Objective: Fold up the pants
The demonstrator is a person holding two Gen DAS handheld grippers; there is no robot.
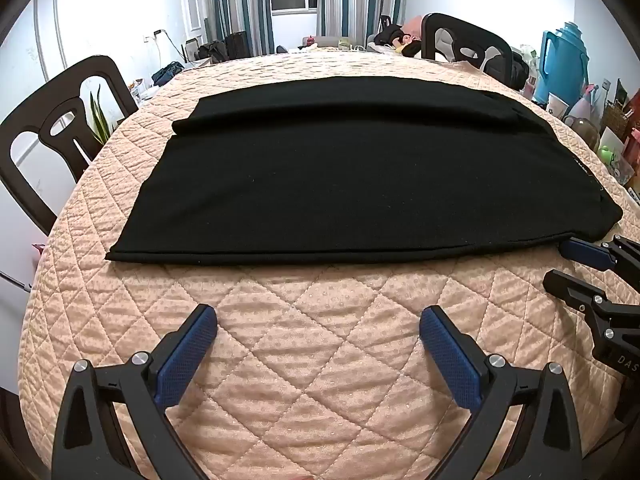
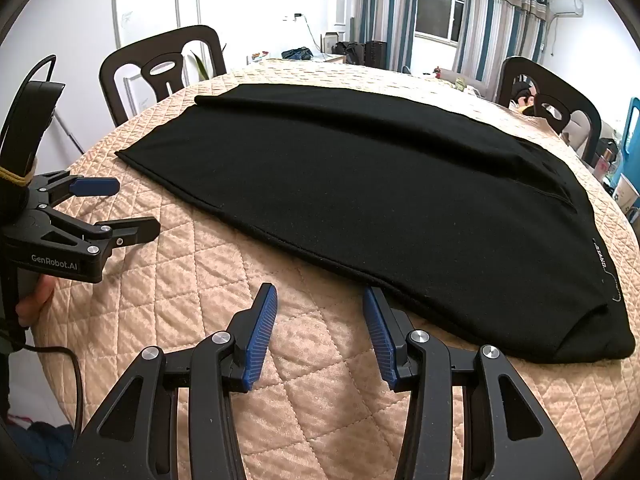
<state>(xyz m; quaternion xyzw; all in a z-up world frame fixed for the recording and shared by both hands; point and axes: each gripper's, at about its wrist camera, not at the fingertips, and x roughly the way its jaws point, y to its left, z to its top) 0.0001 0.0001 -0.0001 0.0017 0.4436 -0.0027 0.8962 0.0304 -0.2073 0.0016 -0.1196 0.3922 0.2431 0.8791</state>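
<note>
Black pants (image 1: 352,168) lie flat across the quilted table, folded lengthwise with one leg on the other; they also show in the right wrist view (image 2: 380,200). The waist end with a small white label (image 2: 600,256) is at the right. My left gripper (image 1: 318,320) is open and empty above bare quilt, a little short of the pants' near edge. My right gripper (image 2: 318,300) is open and empty, with its right fingertip (image 2: 370,300) at the pants' near edge by the waist. It also shows at the right edge of the left wrist view (image 1: 560,264).
The table wears a peach quilted cover (image 1: 320,360). Dark chairs stand at the left (image 1: 60,128) and far right (image 1: 468,40). A blue thermos (image 1: 564,60) and cluttered items sit beyond the table's right edge. The left gripper shows in the right wrist view (image 2: 136,208).
</note>
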